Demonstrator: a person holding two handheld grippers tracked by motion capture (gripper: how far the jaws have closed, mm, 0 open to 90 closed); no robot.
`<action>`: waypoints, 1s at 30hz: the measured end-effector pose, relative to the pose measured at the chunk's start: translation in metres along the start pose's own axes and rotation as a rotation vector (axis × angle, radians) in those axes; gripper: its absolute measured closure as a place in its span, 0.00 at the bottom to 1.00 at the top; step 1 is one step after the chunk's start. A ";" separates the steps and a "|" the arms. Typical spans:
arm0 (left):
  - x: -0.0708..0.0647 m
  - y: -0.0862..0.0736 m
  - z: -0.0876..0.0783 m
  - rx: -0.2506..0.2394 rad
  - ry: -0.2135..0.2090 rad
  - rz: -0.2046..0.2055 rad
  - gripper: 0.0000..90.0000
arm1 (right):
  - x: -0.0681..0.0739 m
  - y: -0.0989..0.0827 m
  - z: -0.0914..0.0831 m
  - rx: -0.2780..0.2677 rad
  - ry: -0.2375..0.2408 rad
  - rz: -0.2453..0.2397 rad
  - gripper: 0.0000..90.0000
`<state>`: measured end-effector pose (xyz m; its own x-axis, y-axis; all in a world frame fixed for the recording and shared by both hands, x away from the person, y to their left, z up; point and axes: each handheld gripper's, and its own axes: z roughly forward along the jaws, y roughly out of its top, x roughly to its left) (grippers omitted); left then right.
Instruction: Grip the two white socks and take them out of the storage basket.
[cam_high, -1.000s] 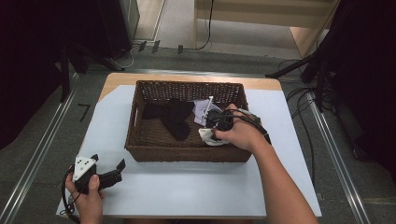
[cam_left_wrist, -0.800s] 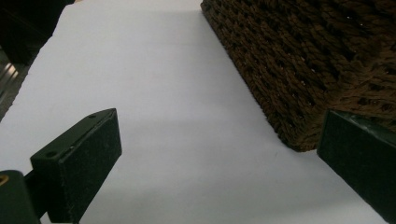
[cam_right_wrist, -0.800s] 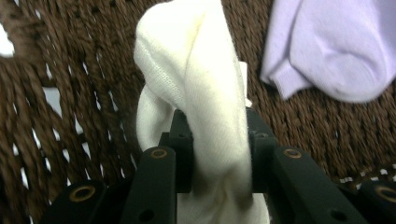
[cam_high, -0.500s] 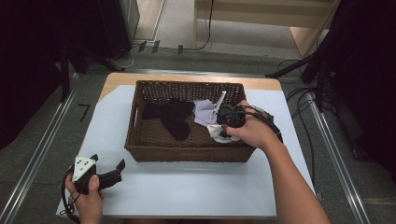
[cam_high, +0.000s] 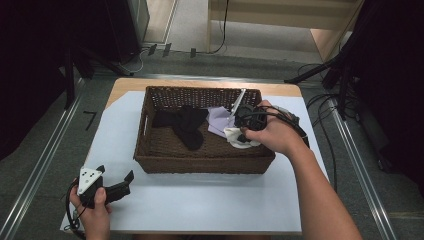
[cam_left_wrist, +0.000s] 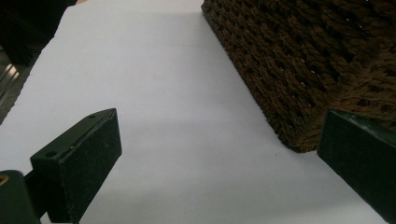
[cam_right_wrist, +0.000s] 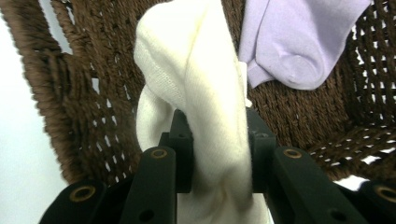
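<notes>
A brown wicker basket (cam_high: 150, 120) stands at the middle of the white table. Inside lie black socks (cam_high: 185, 124) and a lilac sock (cam_high: 219, 120) (cam_right_wrist: 294, 46). My right gripper (cam_high: 240, 134) (cam_right_wrist: 217, 140) is at the basket's right end, shut on a cream sock (cam_right_wrist: 201, 79) (cam_high: 235, 136) that bulges up between the jaws, lifted above the basket floor. My left gripper (cam_high: 115, 184) (cam_left_wrist: 219, 154) rests at the table's front left, open and holding nothing, with the basket's corner (cam_left_wrist: 308, 93) just ahead of its right jaw.
White table sheet (cam_high: 200, 200) spreads in front of the basket and to its left. A thin silvery rod (cam_high: 237, 100) leans at the basket's back right. Cables (cam_high: 320, 105) trail off the right side. Metal rails (cam_high: 40, 165) run along the floor on both sides.
My right gripper has risen and shifted right and back inside the basket, drawing the cream sock up with it. The left gripper has stayed still.
</notes>
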<state>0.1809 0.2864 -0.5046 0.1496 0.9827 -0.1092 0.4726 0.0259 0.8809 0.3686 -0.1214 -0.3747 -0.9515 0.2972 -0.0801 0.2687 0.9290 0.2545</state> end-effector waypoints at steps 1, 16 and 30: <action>0.000 0.000 0.000 0.001 0.000 0.001 0.01 | 0.000 0.000 -0.002 -0.002 0.002 -0.001 0.78; 0.000 0.000 0.000 -0.001 0.005 0.004 0.01 | -0.008 -0.012 -0.035 -0.029 -0.002 0.032 0.79; 0.000 0.000 0.000 -0.006 0.003 0.005 0.01 | -0.016 -0.037 -0.057 -0.032 -0.035 0.076 0.79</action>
<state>0.1805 0.2863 -0.5047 0.1498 0.9833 -0.1032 0.4665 0.0218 0.8843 0.3651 -0.1731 -0.3280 -0.9224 0.3747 -0.0933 0.3345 0.8961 0.2916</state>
